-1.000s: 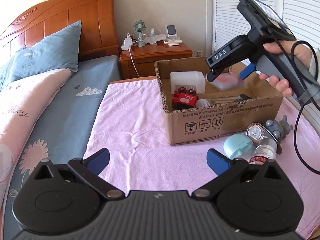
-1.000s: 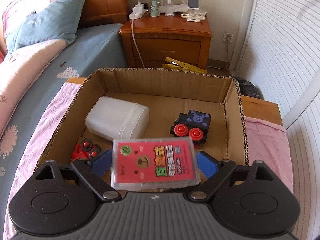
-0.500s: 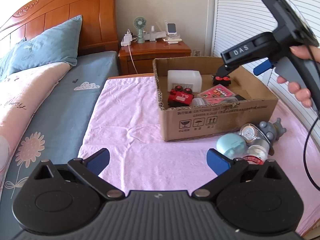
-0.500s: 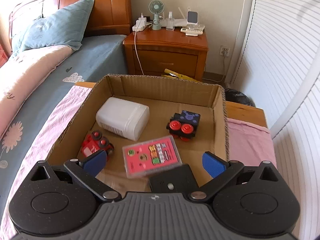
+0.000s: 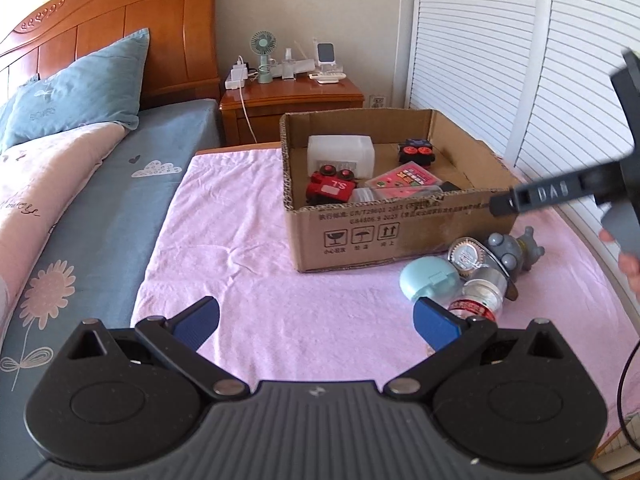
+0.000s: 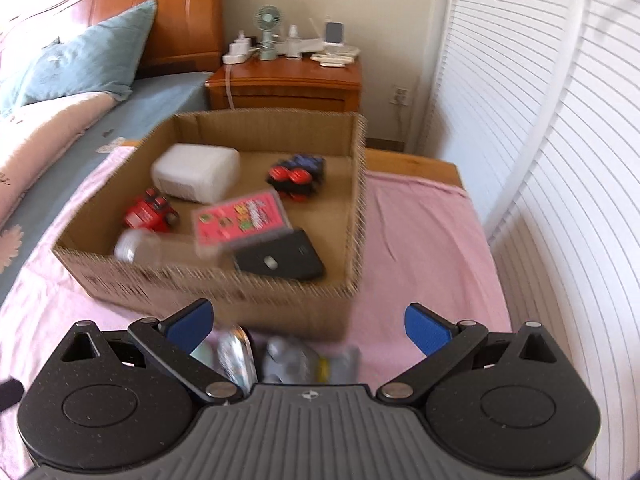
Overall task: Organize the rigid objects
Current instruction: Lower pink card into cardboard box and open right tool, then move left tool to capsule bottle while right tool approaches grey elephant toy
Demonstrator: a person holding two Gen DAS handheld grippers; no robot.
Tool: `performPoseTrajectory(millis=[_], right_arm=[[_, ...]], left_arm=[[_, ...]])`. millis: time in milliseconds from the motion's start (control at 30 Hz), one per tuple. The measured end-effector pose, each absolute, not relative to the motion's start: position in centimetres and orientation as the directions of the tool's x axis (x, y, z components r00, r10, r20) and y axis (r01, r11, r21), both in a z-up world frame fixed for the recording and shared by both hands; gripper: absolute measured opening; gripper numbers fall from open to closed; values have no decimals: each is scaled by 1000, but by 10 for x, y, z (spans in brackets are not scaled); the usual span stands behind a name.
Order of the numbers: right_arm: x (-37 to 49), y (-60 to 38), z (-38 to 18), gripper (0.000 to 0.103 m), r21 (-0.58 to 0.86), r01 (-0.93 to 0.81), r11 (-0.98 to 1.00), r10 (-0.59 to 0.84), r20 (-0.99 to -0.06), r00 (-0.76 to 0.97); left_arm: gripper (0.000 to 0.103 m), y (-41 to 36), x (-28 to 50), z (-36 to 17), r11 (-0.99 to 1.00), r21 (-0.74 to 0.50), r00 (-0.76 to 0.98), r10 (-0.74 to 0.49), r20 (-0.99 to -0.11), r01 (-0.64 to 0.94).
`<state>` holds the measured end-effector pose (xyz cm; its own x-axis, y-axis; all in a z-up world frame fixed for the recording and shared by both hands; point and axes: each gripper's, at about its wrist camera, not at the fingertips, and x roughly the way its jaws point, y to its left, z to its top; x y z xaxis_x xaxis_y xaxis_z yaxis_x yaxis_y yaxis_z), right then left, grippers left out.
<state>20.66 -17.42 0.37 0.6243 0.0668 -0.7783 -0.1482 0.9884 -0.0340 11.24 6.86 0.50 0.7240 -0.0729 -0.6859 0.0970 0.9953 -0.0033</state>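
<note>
Landmark: cardboard box (image 5: 400,236) on the pink cloth (image 5: 248,240), its front wall printed with "GB4806.9 2023" and three handling symbols.
Left gripper (image 5: 316,322): fingers spread wide, nothing between them, hovering over the cloth in front of the box.
Right gripper (image 6: 310,326): fingers wide apart and empty, just in front of the box's near wall; in the left view its arm reads "DAS", level with the box's right corner.
Pink card case (image 6: 242,220): lying flat inside the box, near the front; its print is too blurred to read.
Red toy car (image 5: 330,188): inside, front left, label showing "S.L" upside down.
White container (image 5: 340,154): inside, against the back left.
Dark toy with red wheels (image 5: 416,150): inside, toward the back.
Black device (image 6: 280,260): inside, front right, touching the card case.
Clear bottle (image 6: 140,250): inside, against the front wall.
Outside, just in front of the box's right end: a mint round case (image 5: 430,284), a silver foil lid (image 5: 466,254), a grey figure (image 5: 512,250), and a red-labelled bottle (image 5: 478,304), all bunched together.
</note>
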Motion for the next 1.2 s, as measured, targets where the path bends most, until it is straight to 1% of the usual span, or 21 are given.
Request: performPoseTrajectory(millis=[100,267,433,567,667,867,967,1100,1200], right_arm=[[196,-185,-8,103,-35,-109,993,40,-783,621],[186,-201,-23,103,-3,-75,997,43,-791,610],[183,-208,-36,103,25,-61,998,57,-795,604],[179,-206,-38,103,-1,-95,996,58,-787,614],[172,-206,-37,103,-14,-121,993,66,-773,631],[166,-211,-39,103,4,-134,991,88,-771,630],[166,-212,-38,103,6,-143,990,97,-766,636],[169,-214,-42,103,10,-133,991,93,-766,636],[170,-214,-46,103,13,-137,991,97,-773,627]], left_arm=[[102,65,112,5,994,-2,720,-80,-690,108],[102,53,116,-2,990,-9,693,-106,-714,142],[102,32,118,-10,973,-8,657,-163,-736,233],[102,16,127,-21,940,-49,589,-252,-768,339],[102,2,134,-33,919,-54,555,-282,-783,391],[102,-9,145,-56,916,-50,512,-268,-816,399],[102,-3,146,-59,929,-33,522,-236,-819,368],[102,16,148,-59,948,-45,535,-217,-817,315],[102,26,150,-59,961,-10,550,-167,-818,277]])
